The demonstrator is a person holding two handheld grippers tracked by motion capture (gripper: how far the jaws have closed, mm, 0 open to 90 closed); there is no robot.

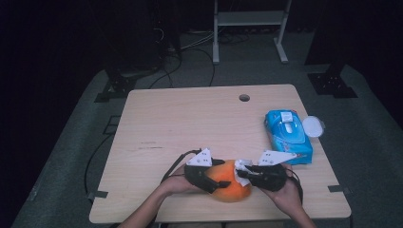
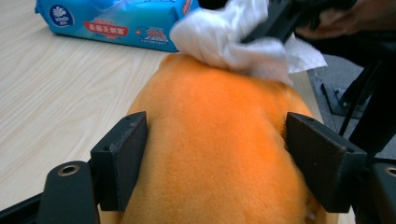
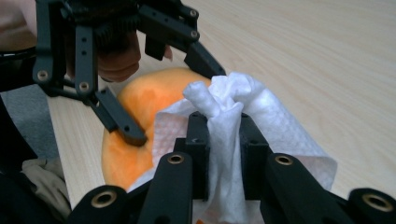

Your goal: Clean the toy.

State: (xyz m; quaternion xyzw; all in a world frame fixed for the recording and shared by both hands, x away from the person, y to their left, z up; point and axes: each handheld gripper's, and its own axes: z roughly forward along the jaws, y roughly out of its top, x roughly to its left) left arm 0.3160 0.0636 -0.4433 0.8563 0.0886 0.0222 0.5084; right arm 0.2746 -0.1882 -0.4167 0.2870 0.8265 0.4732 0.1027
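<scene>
Your left claw (image 1: 215, 182) is clamped on the orange fruit (image 1: 229, 186), one jaw pressed against each flank; in the left gripper view the fruit's fuzzy orange skin (image 2: 219, 154) fills the gap between the two black jaws. Your right claw (image 1: 243, 174) is pinched tight on a bunched white wipe (image 1: 243, 170), and in the right gripper view the wipe (image 3: 224, 116) stands squeezed between the jaws near the middle of the frame. The wipe lies against the top of the fruit (image 3: 140, 102), which sits left of centre there, with the left claw (image 3: 173, 91) gripping it from the upper left. The fruit rests on the bench (image 1: 190, 123) at its near edge, low in the middle of the high view, between your two hands. A blue pack of wipes (image 1: 288, 136) lies on the bench right of centre, near its right edge and close to the right claw. A round white lid (image 1: 313, 126) touches the pack's right side.
</scene>
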